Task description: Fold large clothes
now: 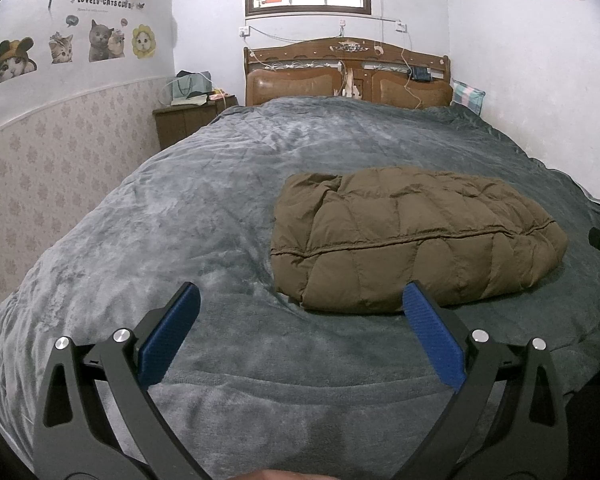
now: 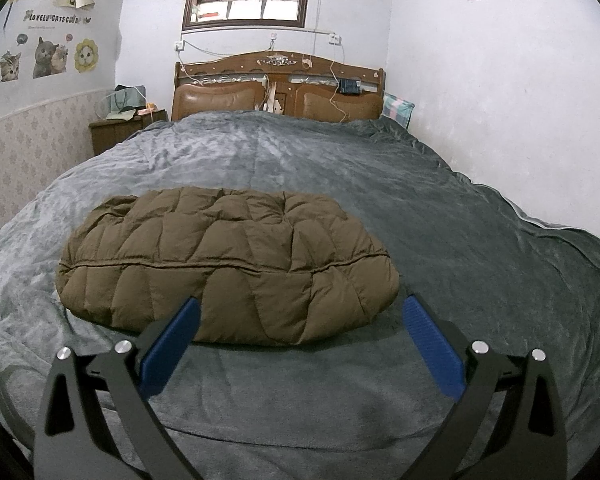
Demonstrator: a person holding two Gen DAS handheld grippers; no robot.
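Folded brown jacket (image 2: pixel 228 264) on bed (image 2: pixel 440 216), sleeves hidden, claws (image 1: pixel 300 304) (image 2: pixel 300 316) spread

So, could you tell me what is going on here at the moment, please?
A person holds a gripper in each hand over a bed covered by a grey blanket. A brown padded jacket lies folded into a compact bundle on it. The left gripper and right gripper both have open jaws and hold nothing.

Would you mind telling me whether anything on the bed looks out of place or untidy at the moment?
Nothing stands out. The brown quilted jacket lies folded into a compact bundle on the grey blanket, and both tongs, left and right, are open and clear of it.
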